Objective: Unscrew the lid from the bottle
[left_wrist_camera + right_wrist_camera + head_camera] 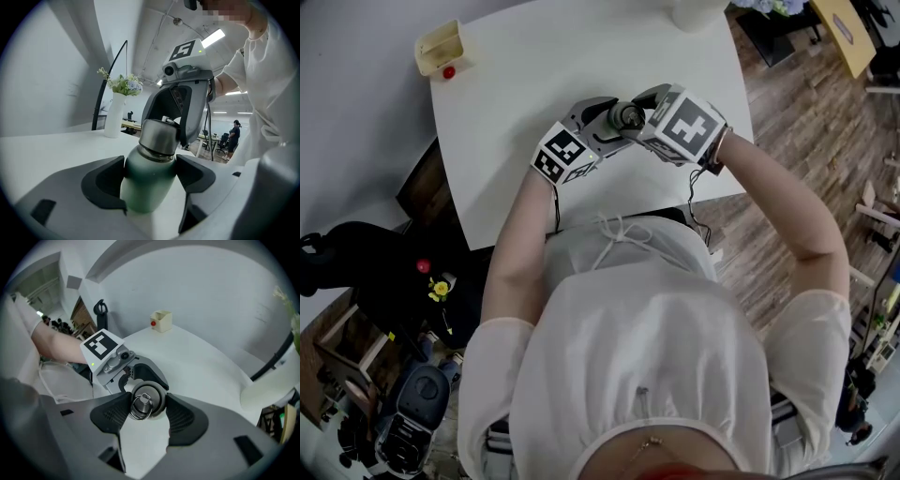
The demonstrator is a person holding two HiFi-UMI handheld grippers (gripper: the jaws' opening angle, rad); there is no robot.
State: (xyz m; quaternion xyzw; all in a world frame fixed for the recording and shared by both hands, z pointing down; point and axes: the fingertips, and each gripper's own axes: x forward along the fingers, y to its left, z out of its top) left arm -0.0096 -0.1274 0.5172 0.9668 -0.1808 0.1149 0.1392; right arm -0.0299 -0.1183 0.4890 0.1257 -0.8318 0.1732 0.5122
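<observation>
A green metal bottle [146, 190] with a steel lid [159, 138] stands on the white table [544, 66] near its front edge. My left gripper [150, 180] is shut on the bottle's body, one pad on each side. From the opposite side my right gripper [144, 408] is shut on the lid [143, 400], its pads pressing the lid's rim; the lid's ring handle faces the camera. In the head view the two grippers, left [598, 129] and right [643, 111], meet at the lid [625, 116], and the bottle's body is hidden below them.
A small beige box [441, 47] with a red object beside it sits at the table's far left corner. A white vase [114, 121] with flowers stands at the far edge. Wooden floor and furniture lie to the right of the table.
</observation>
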